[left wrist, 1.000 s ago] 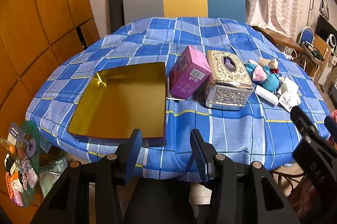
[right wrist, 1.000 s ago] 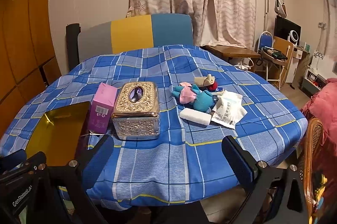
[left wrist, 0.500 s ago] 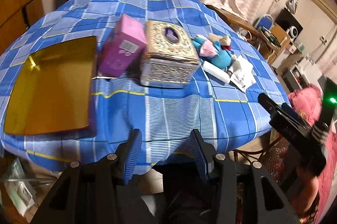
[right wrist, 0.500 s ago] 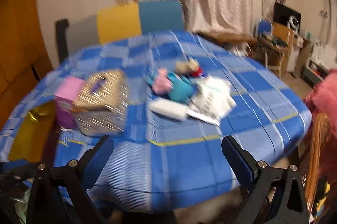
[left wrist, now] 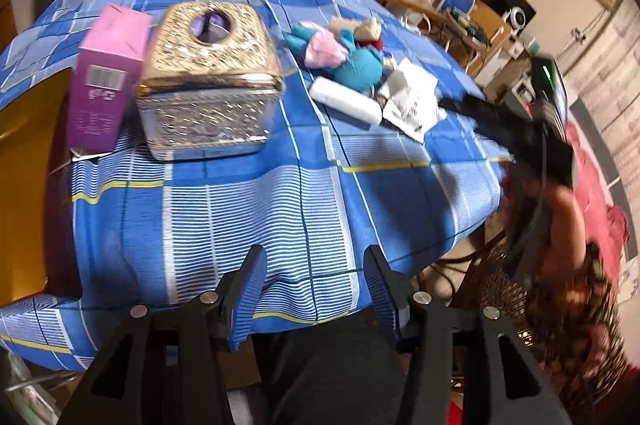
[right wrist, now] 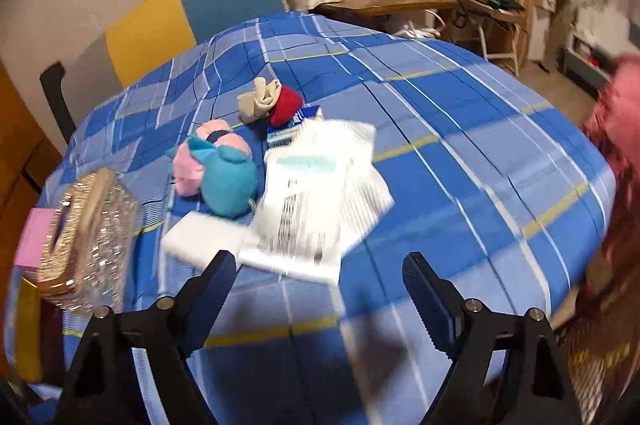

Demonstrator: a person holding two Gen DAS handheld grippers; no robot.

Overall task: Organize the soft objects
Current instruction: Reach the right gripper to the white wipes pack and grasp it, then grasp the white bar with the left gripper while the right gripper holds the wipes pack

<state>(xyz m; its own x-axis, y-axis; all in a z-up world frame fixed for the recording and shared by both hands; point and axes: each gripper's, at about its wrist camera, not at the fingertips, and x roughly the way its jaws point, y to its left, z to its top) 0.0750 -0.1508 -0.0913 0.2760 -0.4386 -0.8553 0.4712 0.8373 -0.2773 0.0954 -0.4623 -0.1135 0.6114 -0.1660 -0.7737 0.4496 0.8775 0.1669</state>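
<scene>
Teal plush (right wrist: 228,181) beside white packets (right wrist: 316,201) | tissue box (left wrist: 210,81) left | left jaws widening, right jaws narrowing, both empty

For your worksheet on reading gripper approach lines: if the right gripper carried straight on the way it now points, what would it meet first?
Probably the white plastic packets, lying just beyond the open right gripper. The white sponge block sits beside its left fingertip. Depth is uncertain; bare tablecloth may come first.
</scene>
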